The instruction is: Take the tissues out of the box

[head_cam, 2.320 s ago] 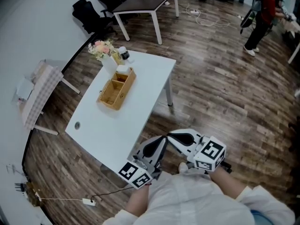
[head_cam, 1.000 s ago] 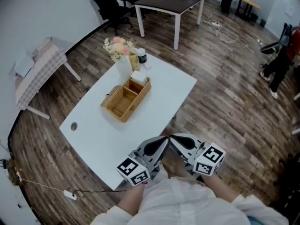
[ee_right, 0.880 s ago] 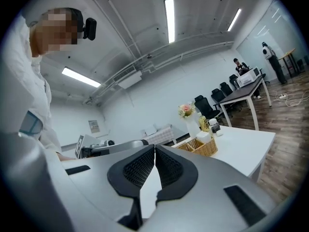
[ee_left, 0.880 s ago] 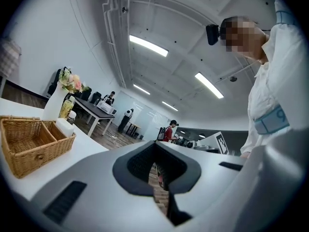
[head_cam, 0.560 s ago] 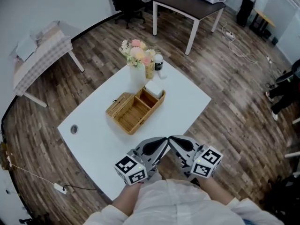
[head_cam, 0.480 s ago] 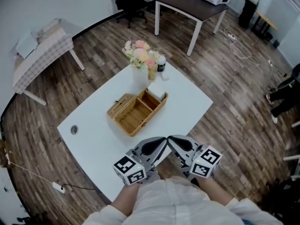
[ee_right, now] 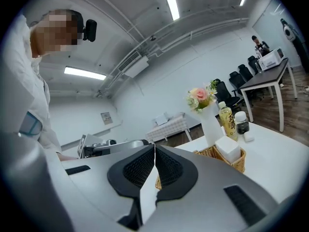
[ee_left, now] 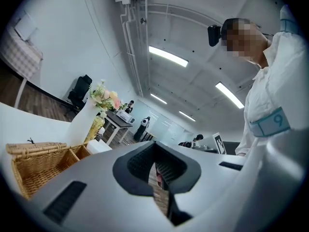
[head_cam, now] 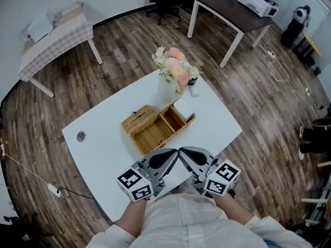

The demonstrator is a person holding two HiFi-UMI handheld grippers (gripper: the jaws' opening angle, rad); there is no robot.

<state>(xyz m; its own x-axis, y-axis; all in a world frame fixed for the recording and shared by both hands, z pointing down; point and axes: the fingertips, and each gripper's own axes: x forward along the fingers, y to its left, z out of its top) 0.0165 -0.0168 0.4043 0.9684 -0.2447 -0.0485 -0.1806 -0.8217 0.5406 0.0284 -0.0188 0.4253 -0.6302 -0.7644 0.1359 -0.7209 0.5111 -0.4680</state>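
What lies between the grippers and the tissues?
In the head view, only bare table and the near basket wall lie between the left gripper, the right gripper and the tissues.

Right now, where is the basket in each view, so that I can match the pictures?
Head view: basket near the middle, on the white table.
Left gripper view: basket at the lower left.
Right gripper view: basket low, right of the middle.
Shared landmark: the flowers stand just behind the basket, and they also show in the left gripper view and in the right gripper view.
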